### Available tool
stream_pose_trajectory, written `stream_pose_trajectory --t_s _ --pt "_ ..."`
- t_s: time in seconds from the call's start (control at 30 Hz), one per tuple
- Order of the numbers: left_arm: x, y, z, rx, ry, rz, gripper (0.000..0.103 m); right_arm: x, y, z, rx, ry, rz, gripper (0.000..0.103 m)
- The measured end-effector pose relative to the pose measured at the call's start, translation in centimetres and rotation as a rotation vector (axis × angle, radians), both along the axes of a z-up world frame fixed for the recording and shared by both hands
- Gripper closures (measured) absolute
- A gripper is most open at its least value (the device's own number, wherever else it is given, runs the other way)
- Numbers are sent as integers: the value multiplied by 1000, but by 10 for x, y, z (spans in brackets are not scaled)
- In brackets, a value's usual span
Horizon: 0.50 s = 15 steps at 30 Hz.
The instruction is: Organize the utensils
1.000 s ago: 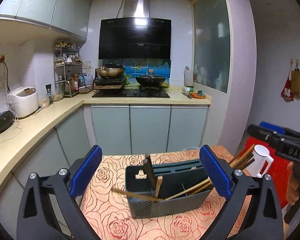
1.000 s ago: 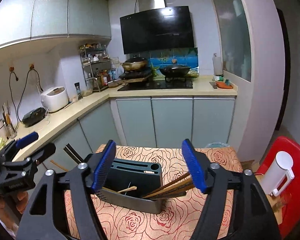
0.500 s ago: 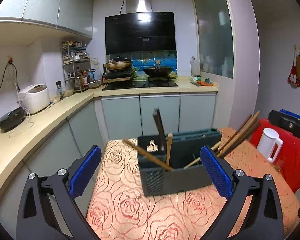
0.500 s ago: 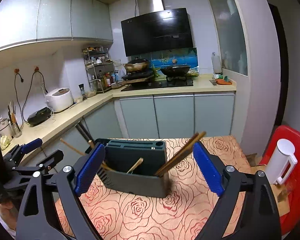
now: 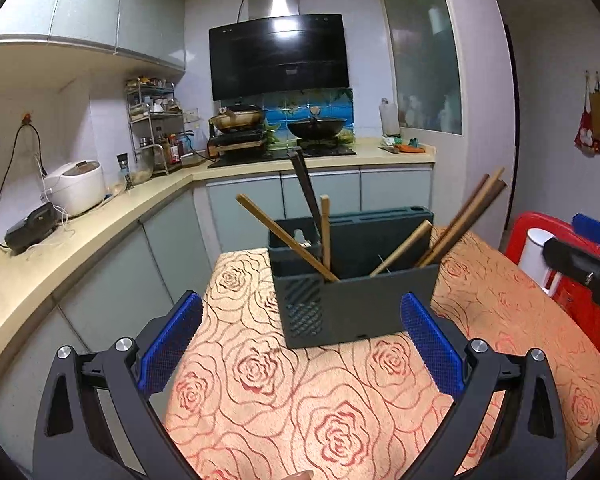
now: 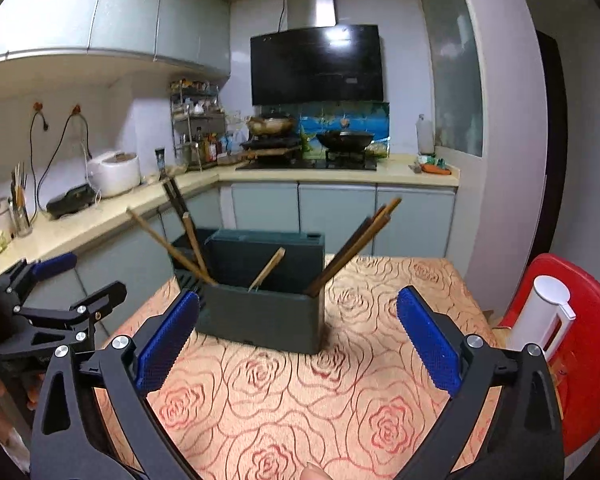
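From where I stand, the left gripper [image 5: 300, 344] hangs low over the rose-patterned tablecloth [image 5: 340, 408] with its blue pads spread wide and nothing between them, touching nothing. Just past the middle of its view sits the dark utensil holder [image 5: 356, 280], a boxy caddy standing upright on the cloth, straight ahead of the pads and clear of them. Reading its contents from the left side of the frame: a light wooden chopstick [image 5: 284, 236] slants up toward the upper left, a dark pair [image 5: 306, 188] rises nearly upright beside it, a short wooden stick [image 5: 402, 246] leans right in the middle, and a brown bundle of chopsticks [image 5: 466, 212] fans out to the upper right, over the holder's right rim. In the other view the right gripper [image 6: 298, 334] is likewise wide apart and empty, low in the frame, with the holder dead centre above it. That right-leaning bundle [image 6: 356, 242] has its long axis running from the holder's lower right corner up to the right, so I would judge the right gripper the nearer one for it, and the left better placed for the left-slanting sticks [image 6: 168, 246]. A white kettle [image 6: 540, 312] stands off at the right edge on a red stool [image 6: 592, 360], well apart from everything.
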State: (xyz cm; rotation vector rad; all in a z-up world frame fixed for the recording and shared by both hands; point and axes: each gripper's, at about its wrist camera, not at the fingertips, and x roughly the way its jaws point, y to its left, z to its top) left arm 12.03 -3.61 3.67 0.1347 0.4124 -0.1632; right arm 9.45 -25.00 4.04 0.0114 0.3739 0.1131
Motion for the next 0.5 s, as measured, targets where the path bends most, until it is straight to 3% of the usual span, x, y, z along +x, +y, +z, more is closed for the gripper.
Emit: stream_pose_trajectory --t_s 0.5 --pt "-13 -3 -22 -9 12 18 7 -15 8 -28 -16 24 -1 7"
